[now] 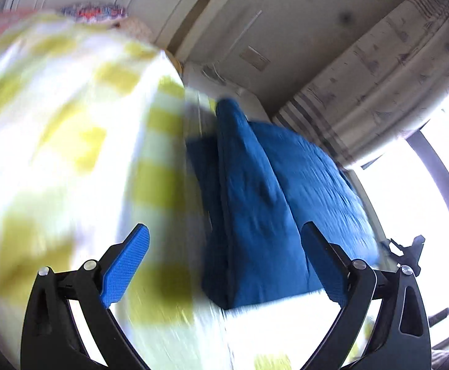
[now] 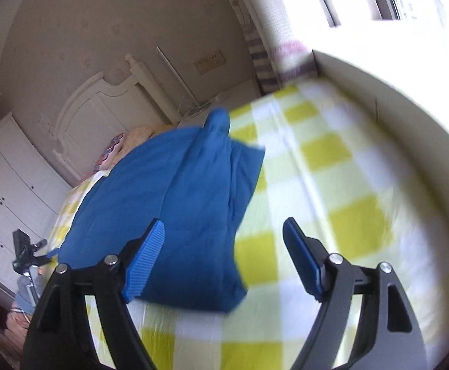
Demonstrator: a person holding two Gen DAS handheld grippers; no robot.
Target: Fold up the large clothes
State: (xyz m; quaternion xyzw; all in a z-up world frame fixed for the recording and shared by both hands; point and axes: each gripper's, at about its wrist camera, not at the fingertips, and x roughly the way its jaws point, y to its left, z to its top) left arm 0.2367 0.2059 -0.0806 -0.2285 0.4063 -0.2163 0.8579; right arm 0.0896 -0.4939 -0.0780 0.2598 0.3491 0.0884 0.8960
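Note:
A blue garment (image 2: 175, 197) lies partly folded on a bed with a yellow-and-white checked sheet (image 2: 332, 185). In the left wrist view the garment (image 1: 270, 203) lies ahead between the fingers, with the checked sheet (image 1: 70, 141) blurred to its left. My left gripper (image 1: 226, 237) is open and empty, above the garment's near edge. My right gripper (image 2: 224, 234) is open and empty, over the garment's near right corner. Both views are motion-blurred.
A white headboard (image 2: 101, 114) and white wardrobe (image 2: 5, 191) stand behind the bed. Patterned pillows (image 2: 116, 148) lie at its head. A curtain (image 1: 378, 71) and bright window (image 1: 424, 209) flank the bed. A white ledge (image 2: 393, 86) borders the sheet. The other gripper (image 2: 24, 252) shows at the far left.

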